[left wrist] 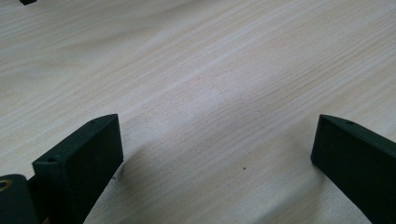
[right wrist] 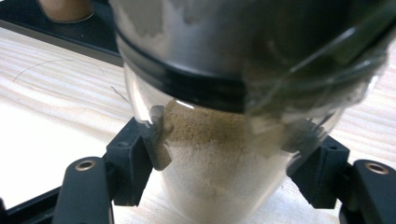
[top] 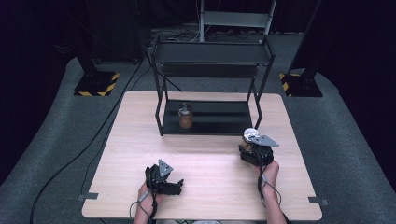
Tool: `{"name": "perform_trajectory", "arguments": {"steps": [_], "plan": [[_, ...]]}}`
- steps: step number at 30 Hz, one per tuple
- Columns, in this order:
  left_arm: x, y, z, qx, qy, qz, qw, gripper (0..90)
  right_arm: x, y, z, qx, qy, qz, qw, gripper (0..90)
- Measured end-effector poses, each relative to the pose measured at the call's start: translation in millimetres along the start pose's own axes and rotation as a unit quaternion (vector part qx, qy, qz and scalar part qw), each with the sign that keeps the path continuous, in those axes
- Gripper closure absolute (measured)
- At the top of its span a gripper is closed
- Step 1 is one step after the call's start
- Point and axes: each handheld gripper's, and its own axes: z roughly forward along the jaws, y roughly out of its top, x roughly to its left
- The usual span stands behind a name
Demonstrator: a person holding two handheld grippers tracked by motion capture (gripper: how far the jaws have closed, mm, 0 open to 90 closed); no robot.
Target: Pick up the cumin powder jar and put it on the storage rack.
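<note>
Tongs on the right clamp a spice jar; left tongs rest wide open, empty, on the table.

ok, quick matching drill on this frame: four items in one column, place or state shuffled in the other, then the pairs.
1. left gripper
2. right gripper
3. brown jar
4. clear jar of pale powder

a. on the black rack's bottom shelf
b. clamped between two jaws
c. open, over bare table
d. shut on a jar

Pairs: 1-c, 2-d, 3-a, 4-b
</note>
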Motion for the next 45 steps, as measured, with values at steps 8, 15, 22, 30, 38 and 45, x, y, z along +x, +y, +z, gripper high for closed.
{"name": "perform_trajectory", "arguments": {"steps": [8,15,22,30,38,45], "plan": [[-0.1,-0.1,0.0,0.000,0.000,0.000,1.0000,2.0,-0.3,3.0,6.4,0.004,-0.001,-0.001,1.0000,30.3],[-0.1,-0.1,0.0,0.000,0.000,0.001,1.0000,2.0,-0.3,6.6,11.4,0.005,-0.001,-0.002,1.0000,30.3],[-0.2,-0.2,0.0,-0.001,0.000,0.001,1.0000,2.0,0.9,11.5,17.4,0.005,0.000,-0.001,1.0000,30.3],[-0.1,-0.1,0.0,-0.001,0.000,0.000,1.0000,2.0,2.4,18.5,22.5,0.002,0.003,-0.001,1.0000,30.3],[0.3,0.1,0.0,0.000,-0.001,0.000,1.0000,2.0,2.5,23.8,29.6,0.004,0.005,-0.002,1.0000,30.3],[0.5,0.1,0.2,0.000,-0.001,-0.002,1.0000,2.0,1.1,29.5,35.8,0.008,0.004,-0.002,1.0000,30.3]]}}
